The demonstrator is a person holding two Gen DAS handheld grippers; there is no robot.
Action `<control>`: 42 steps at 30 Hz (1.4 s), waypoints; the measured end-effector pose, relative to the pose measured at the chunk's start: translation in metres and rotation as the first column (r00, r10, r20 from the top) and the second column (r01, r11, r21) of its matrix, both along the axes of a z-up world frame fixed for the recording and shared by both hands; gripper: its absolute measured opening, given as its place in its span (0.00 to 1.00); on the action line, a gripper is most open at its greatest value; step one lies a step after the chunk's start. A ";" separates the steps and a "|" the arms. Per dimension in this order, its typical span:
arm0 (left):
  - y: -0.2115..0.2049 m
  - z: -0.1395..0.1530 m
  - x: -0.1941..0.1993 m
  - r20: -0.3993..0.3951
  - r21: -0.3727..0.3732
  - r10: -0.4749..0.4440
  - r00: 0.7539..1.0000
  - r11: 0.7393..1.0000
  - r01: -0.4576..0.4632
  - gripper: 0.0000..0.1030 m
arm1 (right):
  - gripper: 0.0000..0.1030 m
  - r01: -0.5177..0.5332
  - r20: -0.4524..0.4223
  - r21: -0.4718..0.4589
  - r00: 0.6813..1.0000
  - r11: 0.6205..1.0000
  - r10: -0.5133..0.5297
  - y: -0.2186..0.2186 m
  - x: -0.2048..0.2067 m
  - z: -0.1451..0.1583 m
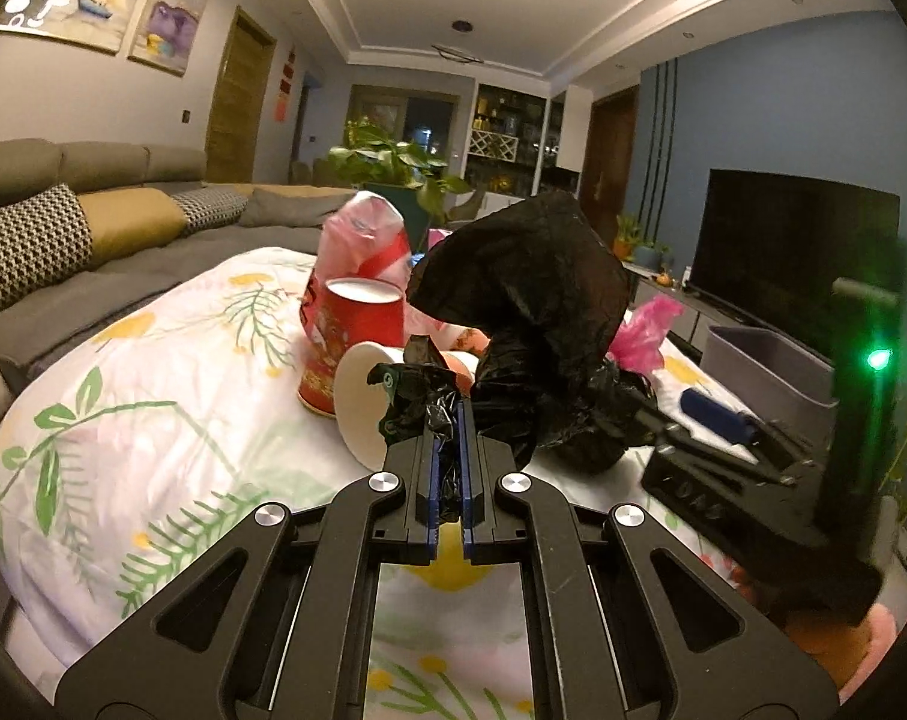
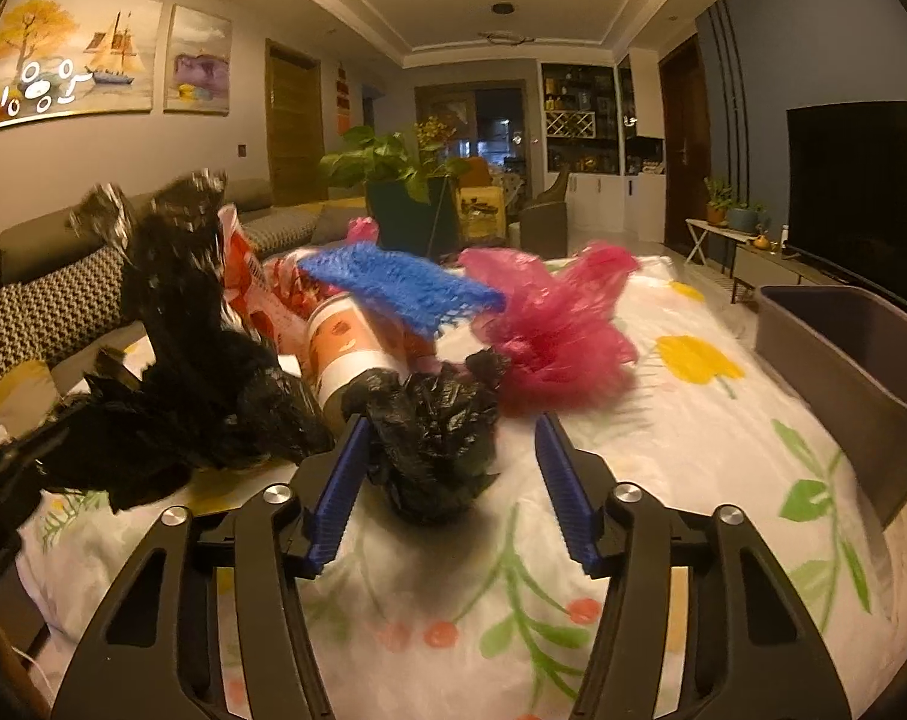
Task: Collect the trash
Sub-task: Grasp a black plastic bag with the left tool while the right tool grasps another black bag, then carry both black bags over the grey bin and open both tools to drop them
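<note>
— Pinching what, left gripper (image 1: 447, 420)?
— I'm clamping the black bag (image 1: 531, 324), lifting it mid-table.
— And you, right gripper (image 2: 450, 468)?
— I'm gaping wide around a crumpled black wad (image 2: 435, 438).

Sofa (image 2: 51, 294) at 9 o'clock, paintings (image 2: 75, 60) at 10, plant (image 2: 393, 156) at 12, TV (image 2: 861, 180) at 3; warm ceiling light.

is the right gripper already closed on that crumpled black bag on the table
No, the right gripper stands wide open, its blue pads either side of the small crumpled black bag, which rests on the floral cloth.
</note>
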State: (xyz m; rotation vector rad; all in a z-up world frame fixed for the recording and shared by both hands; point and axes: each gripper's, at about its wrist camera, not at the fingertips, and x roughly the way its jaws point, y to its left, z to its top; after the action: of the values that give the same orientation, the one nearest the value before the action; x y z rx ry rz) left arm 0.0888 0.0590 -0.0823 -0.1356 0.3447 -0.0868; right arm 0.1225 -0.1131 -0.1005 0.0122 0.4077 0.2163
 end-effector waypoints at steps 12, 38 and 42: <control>-0.003 0.005 -0.001 -0.003 -0.006 0.004 1.000 1.000 -0.004 0.05 | 0.09 -0.022 -0.030 -0.037 0.999 0.999 0.021 0.001 -0.004 -0.005; -0.075 0.062 0.008 0.071 0.028 -0.128 0.989 0.992 0.126 0.04 | 0.09 0.165 0.121 0.041 0.978 0.985 -0.169 -0.108 -0.067 0.068; -0.099 0.076 0.023 0.096 0.041 -0.168 0.981 0.985 0.165 0.04 | 0.09 0.212 0.151 0.040 0.965 0.976 -0.216 -0.132 -0.067 0.081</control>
State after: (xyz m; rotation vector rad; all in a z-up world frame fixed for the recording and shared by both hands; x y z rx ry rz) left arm 0.1116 -0.0400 -0.0066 -0.0697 0.2578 -0.2528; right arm 0.0560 -0.2447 -0.0195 0.0622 0.2463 0.0080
